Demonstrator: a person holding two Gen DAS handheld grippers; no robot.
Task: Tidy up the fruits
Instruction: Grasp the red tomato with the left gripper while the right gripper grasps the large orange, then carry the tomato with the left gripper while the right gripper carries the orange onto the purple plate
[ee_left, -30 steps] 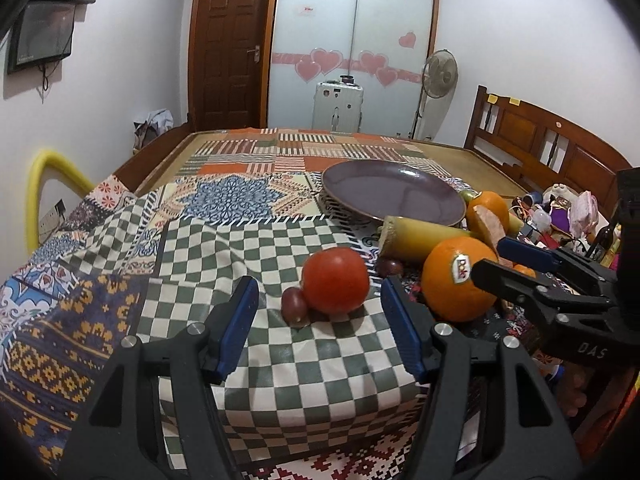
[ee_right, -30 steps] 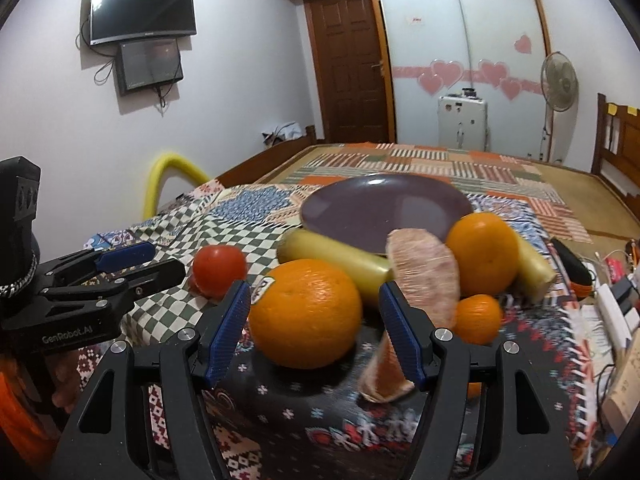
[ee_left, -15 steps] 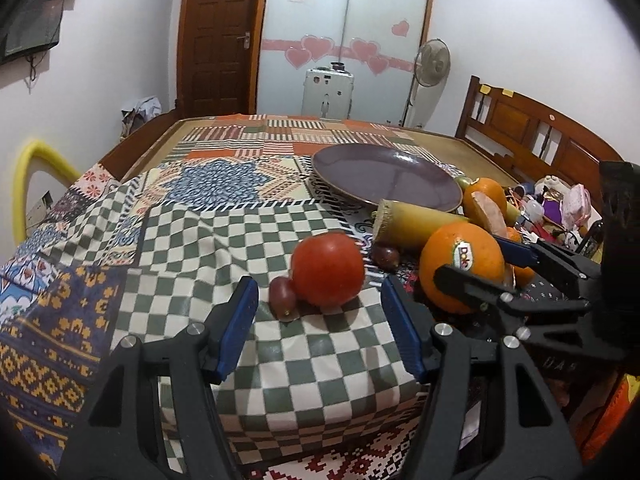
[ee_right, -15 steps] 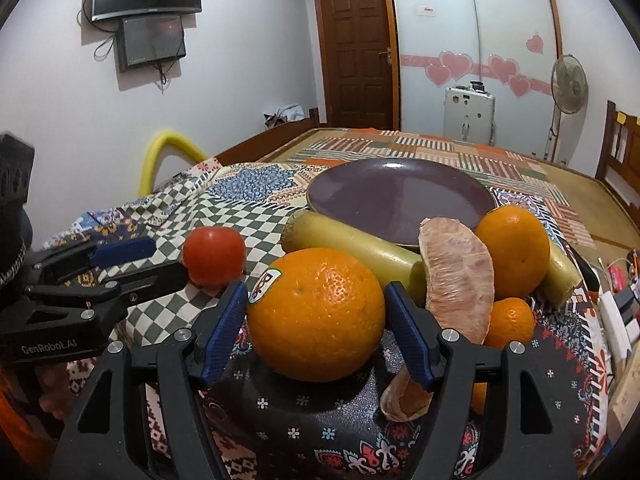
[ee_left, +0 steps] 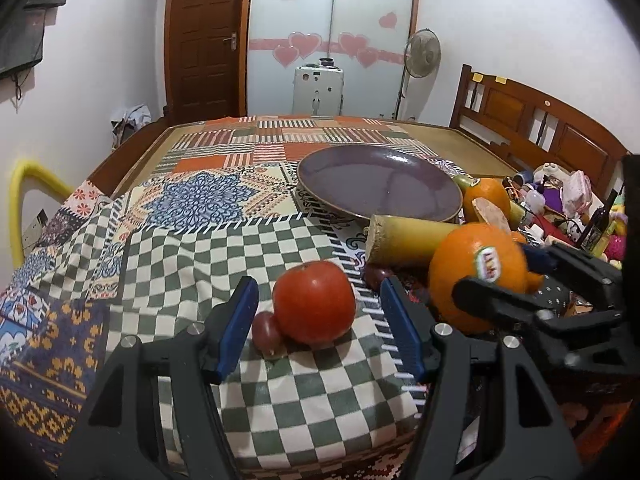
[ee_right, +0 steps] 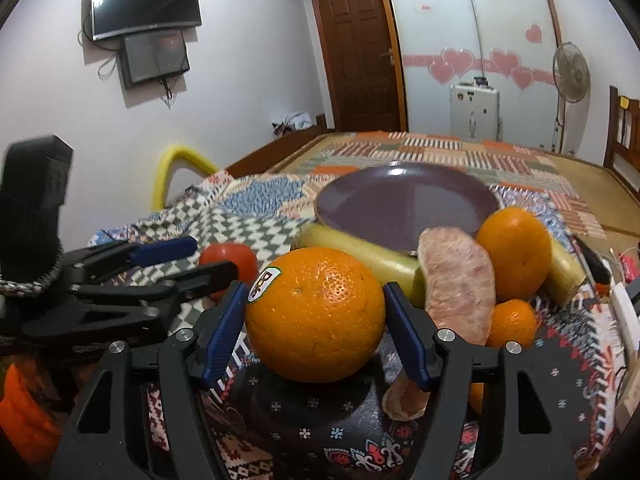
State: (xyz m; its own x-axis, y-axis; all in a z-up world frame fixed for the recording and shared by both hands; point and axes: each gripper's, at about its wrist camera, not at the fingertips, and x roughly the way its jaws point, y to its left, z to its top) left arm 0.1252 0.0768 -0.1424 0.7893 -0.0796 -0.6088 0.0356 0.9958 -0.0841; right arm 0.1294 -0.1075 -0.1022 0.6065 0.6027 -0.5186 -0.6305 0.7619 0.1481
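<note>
A red tomato [ee_left: 314, 302] lies on the checked cloth with a small dark grape [ee_left: 267, 333] against its left side. My left gripper [ee_left: 320, 324] is open, its blue pads on either side of the tomato, not touching. A big stickered orange [ee_right: 316, 314] sits between the blue pads of my right gripper [ee_right: 316, 334], which closely frame it; its jaws stand wide and I cannot see firm contact. An empty purple plate [ee_left: 378, 188] lies behind. A yellow stalk piece [ee_right: 360, 254], a peeled pomelo segment [ee_right: 460, 288] and two more oranges [ee_right: 514, 254] lie beside it.
A second grape [ee_left: 376, 276] lies right of the tomato. Cluttered bottles and toys [ee_left: 568, 200] fill the right side, a cable and white items [ee_right: 620, 300] lie past the fruit. The table's front edge is just below both grippers.
Both grippers have moved forward and lower. The tomato now lies between the left pads and the big orange fills the gap between the right pads. No fruit has moved.
</note>
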